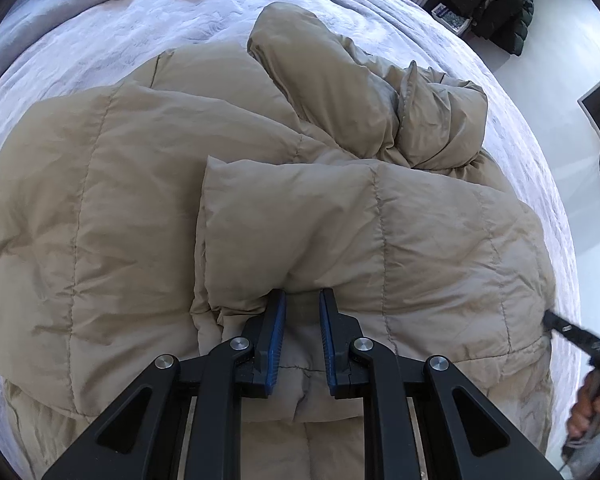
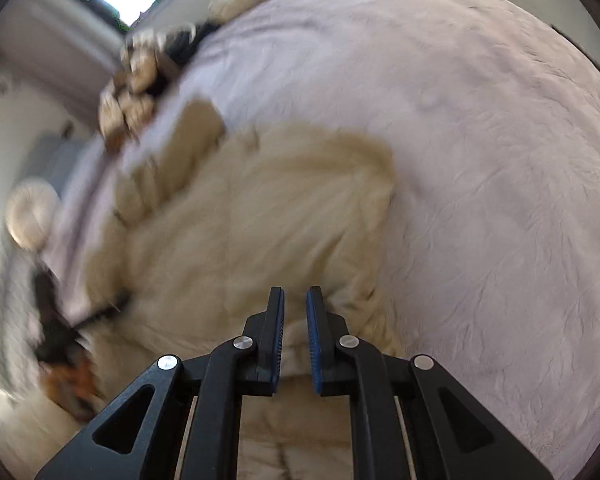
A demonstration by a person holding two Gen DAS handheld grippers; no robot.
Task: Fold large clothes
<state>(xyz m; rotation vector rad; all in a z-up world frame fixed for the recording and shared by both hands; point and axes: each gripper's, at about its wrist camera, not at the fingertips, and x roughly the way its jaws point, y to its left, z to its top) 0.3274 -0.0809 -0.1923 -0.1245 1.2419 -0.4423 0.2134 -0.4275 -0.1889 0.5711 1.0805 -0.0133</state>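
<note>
Here the tan puffer coat (image 1: pixel 228 216) sprawls across most of the lavender bedspread (image 1: pixel 100 40), one sleeve (image 1: pixel 300 76) bunched toward the far side and a padded panel (image 1: pixel 340 224) already turned over onto the body. The chief risk you face is that this slippery, springy fill lets the turned panel slide back open, since only a thin fold of shell is pinched. A second risk is that your two hands pull unevenly and drag the whole coat toward the bed edge instead of creasing it. Your left gripper (image 1: pixel 302 300) points steeply down at the near hem, its jaws narrowed to a small gap with a fold of coat fabric pressed between the blue pads (image 1: pixel 277 340). Your right gripper (image 2: pixel 295 298) likewise angles steeply down over the coat's right border; its view is smeared, the jaws stand nearly together, and pale fabric lies in the gap, though you cannot tell from this blur whether it is truly clamped
</note>
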